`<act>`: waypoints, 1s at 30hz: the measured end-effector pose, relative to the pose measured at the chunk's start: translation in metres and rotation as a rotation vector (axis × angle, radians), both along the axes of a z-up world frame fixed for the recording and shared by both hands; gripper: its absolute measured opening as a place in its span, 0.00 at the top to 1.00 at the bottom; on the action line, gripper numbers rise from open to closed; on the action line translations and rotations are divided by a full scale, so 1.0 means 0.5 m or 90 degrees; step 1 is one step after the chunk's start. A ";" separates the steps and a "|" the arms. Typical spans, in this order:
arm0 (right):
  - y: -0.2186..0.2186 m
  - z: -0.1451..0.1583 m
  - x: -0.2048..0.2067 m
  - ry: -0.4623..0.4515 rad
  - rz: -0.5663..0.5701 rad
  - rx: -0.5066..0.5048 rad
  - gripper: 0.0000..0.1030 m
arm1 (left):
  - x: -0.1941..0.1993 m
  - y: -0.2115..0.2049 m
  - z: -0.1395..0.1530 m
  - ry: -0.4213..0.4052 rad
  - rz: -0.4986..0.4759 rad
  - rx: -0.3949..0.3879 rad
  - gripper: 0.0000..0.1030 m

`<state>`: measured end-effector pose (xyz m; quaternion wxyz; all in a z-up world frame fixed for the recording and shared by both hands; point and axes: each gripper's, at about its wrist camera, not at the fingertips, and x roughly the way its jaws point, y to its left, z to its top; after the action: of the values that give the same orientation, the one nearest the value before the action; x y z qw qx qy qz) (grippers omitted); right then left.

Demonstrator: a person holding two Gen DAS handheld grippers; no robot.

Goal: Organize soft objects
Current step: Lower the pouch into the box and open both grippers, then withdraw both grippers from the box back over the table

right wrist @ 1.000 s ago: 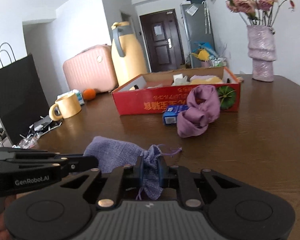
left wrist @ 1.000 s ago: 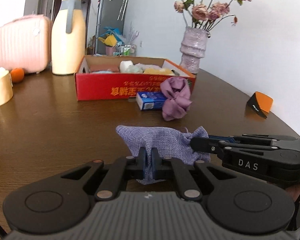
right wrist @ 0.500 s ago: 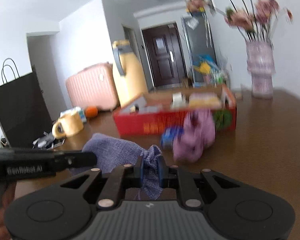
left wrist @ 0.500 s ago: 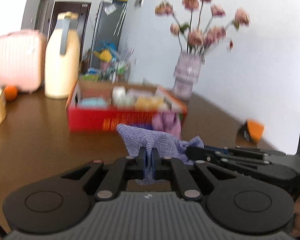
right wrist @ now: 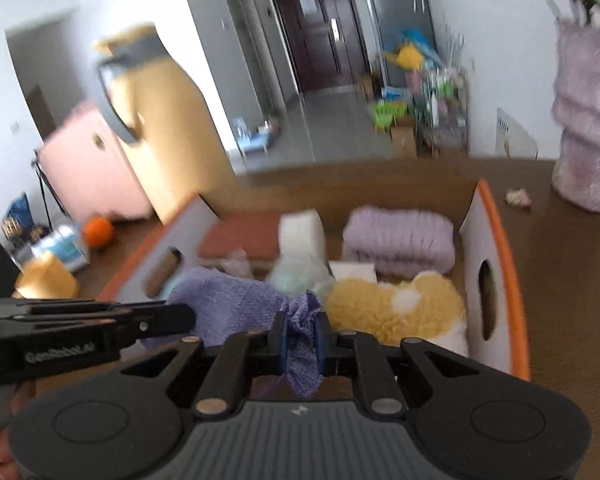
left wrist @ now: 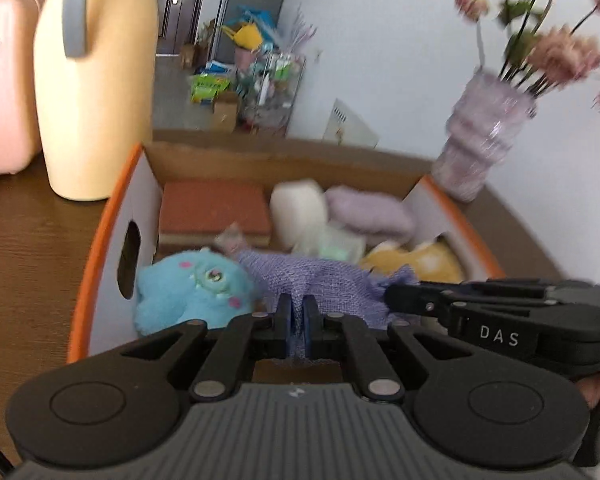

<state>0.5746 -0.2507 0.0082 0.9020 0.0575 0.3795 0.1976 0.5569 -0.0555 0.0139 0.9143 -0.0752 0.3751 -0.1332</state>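
Left gripper (left wrist: 296, 316) and right gripper (right wrist: 301, 334) each pinched one end of the purple coarse-weave drawstring pouch (left wrist: 320, 280), held above the orange-rimmed cardboard box (left wrist: 100, 232) of plush items. Judgement: lower it between the blue plush toy (left wrist: 192, 288) and the yellow fluffy toy (right wrist: 396, 304), then release both ends together.

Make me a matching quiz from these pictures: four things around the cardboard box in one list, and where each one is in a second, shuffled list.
Things
1. purple pouch
2. blue plush toy
3. yellow jug
4. flower vase

Places
A. on the table past the box's right end
B. gripped by both sets of fingers, above the box
C. inside the box, at its near left corner
D. on the table by the box's far left corner

Pairs: 1-B, 2-C, 3-D, 4-A
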 end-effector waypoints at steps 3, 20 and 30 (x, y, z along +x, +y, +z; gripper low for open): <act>0.031 -0.035 0.012 0.007 0.001 -0.054 0.87 | 0.011 -0.008 -0.049 0.016 -0.015 0.030 0.92; -0.038 0.163 -0.175 -0.161 -0.024 -0.047 0.59 | -0.214 0.086 0.149 -0.269 0.067 0.147 0.23; -0.048 0.245 -0.340 -0.278 -0.040 -0.046 0.42 | -0.353 0.075 0.195 -0.332 0.099 0.154 0.18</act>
<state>0.4048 -0.2749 0.1304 0.9700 -0.0071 0.1797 0.1634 0.3802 -0.0179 0.1116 0.9897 0.0421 0.1334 -0.0318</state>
